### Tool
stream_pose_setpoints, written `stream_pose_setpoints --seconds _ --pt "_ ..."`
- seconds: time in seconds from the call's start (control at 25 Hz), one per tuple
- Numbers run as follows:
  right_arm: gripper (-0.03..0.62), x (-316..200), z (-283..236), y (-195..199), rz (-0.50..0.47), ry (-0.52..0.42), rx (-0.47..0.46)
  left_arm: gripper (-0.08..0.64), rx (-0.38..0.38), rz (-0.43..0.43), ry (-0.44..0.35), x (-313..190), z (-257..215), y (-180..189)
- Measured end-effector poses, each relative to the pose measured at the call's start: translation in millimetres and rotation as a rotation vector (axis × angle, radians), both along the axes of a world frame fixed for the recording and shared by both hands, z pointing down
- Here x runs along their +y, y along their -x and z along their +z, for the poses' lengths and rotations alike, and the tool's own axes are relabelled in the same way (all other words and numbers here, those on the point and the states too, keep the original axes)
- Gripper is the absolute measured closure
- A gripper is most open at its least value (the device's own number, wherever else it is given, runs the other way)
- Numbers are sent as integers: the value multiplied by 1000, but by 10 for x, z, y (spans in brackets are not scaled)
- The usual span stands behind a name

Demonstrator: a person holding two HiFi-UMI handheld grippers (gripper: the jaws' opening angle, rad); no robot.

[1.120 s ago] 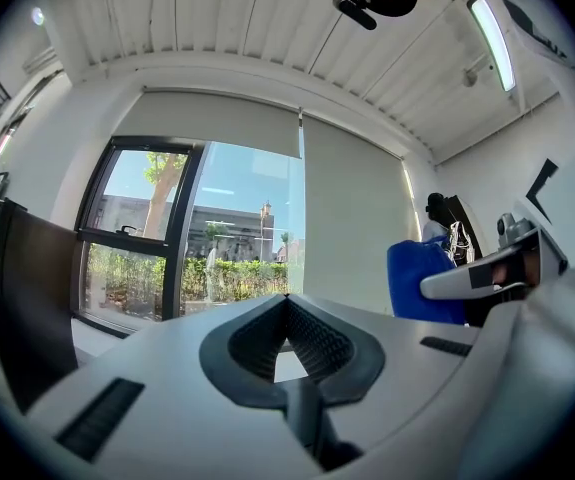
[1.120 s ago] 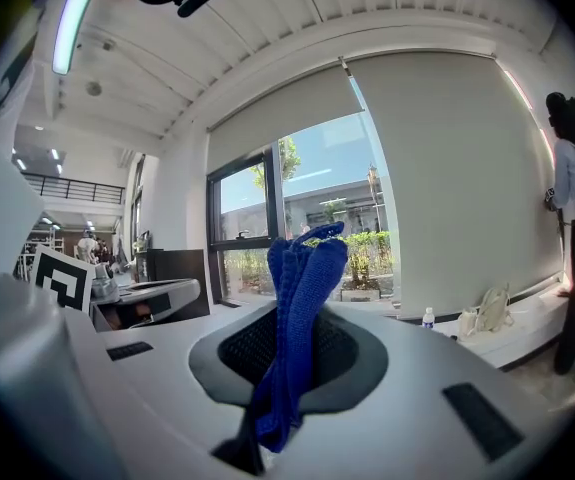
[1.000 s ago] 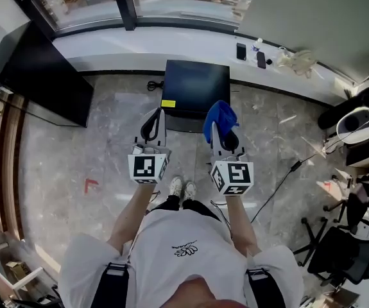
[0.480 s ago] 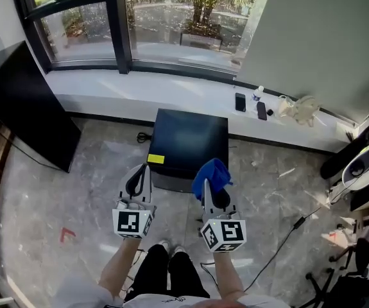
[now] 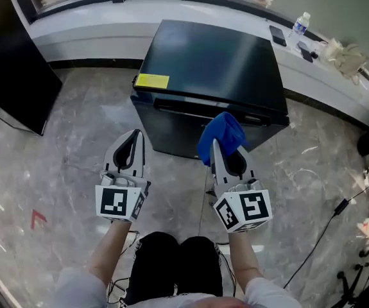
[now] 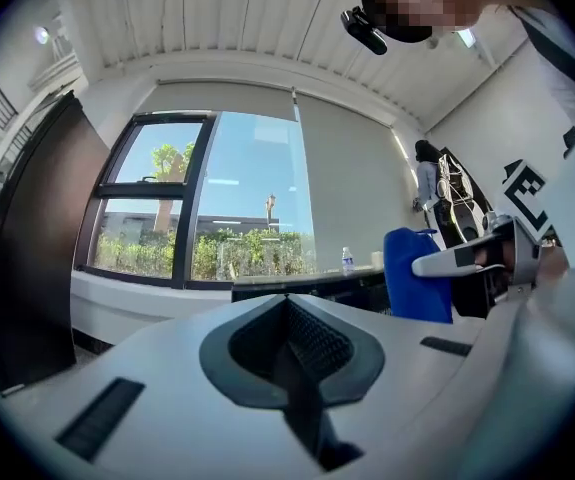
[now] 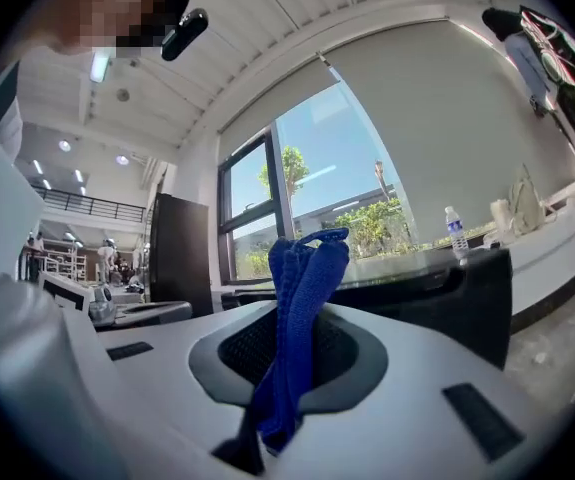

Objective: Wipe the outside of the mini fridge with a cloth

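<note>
The black mini fridge (image 5: pixel 210 69) stands on the marble floor with a yellow sticker (image 5: pixel 152 81) on its top left corner. My right gripper (image 5: pixel 215 145) is shut on a bunched blue cloth (image 5: pixel 221 132), held just before the fridge's front upper edge. In the right gripper view the cloth (image 7: pixel 302 298) rises from between the jaws, with the fridge (image 7: pixel 447 278) beyond. My left gripper (image 5: pixel 135 136) is shut and empty, left of the cloth, short of the fridge front. The left gripper view shows its jaws (image 6: pixel 287 303) closed, the cloth (image 6: pixel 417 273) to the right.
A tall black panel (image 5: pixel 11 56) leans at the left. The white window sill (image 5: pixel 94 24) behind the fridge carries a water bottle (image 5: pixel 301 23), phones (image 5: pixel 277 34) and a white bag (image 5: pixel 344 53). A cable (image 5: pixel 325 226) runs over the floor at the right.
The view has closed in on the fridge, which now fills more of the frame. Both grippers have come nearer its front; the right one still holds the cloth.
</note>
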State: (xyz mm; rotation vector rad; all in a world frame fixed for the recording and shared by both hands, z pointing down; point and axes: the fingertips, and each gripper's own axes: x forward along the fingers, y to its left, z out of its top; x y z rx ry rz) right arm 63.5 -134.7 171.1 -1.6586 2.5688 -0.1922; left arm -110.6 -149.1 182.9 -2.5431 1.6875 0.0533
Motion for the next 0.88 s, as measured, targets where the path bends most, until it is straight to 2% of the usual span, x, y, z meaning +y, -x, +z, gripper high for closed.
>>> stream_pose_setpoints --seconds 0.12,0.28,0.4,0.52,0.64,0.88 --pt "525 -4 442 73 -52 -34 -19 555 1 1 -35 0 507 -3" --pt "525 -14 646 323 -126 -78 -17 555 -3 -26 -50 -73 773 96" --pt "525 -98 582 585 -185 -104 3 555 3 -35 -21 -129 861 120" --pt "525 -214 441 934 -244 -142 2 555 57 -28 6 -174 925 173" --pt "525 -307 407 1336 -299 -164 39 555 96 -31 27 -185 1030 262" --pt "525 -486 523 1863 -315 -154 139 555 127 -56 62 -190 1254 469"
